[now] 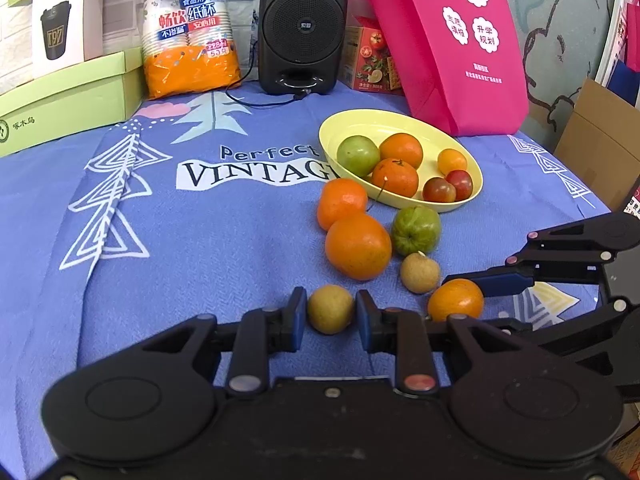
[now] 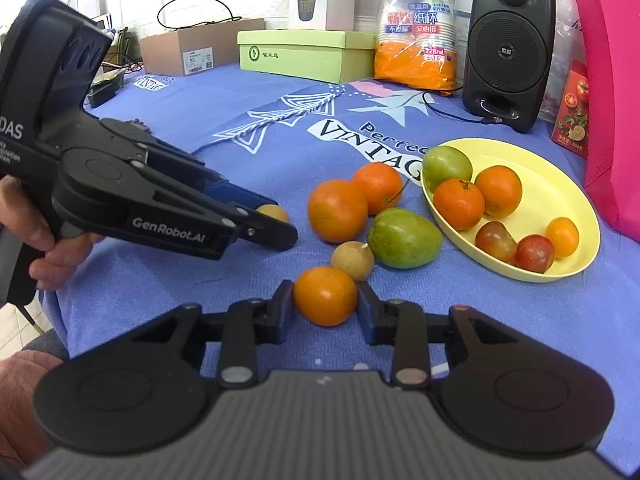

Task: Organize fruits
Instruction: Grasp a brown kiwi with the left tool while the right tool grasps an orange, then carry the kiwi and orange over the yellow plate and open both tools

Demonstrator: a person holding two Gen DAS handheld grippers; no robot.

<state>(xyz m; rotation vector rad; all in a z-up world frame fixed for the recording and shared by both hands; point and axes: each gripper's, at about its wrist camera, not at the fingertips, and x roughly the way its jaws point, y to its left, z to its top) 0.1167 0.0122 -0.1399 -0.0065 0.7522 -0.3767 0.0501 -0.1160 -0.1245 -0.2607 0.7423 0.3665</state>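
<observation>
1. Blue pads of the left claw press both sides of a small yellowish-brown fruit on the cloth-covered surface.
2. Right claw is closed against a small orange; whether it is lifted is unclear.
3. Ahead of both claws lie more loose fruit, then a yellow plate holding several pieces.

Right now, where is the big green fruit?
The green fruit lies on the blue cloth, between the yellow bowl and the oranges.
</observation>
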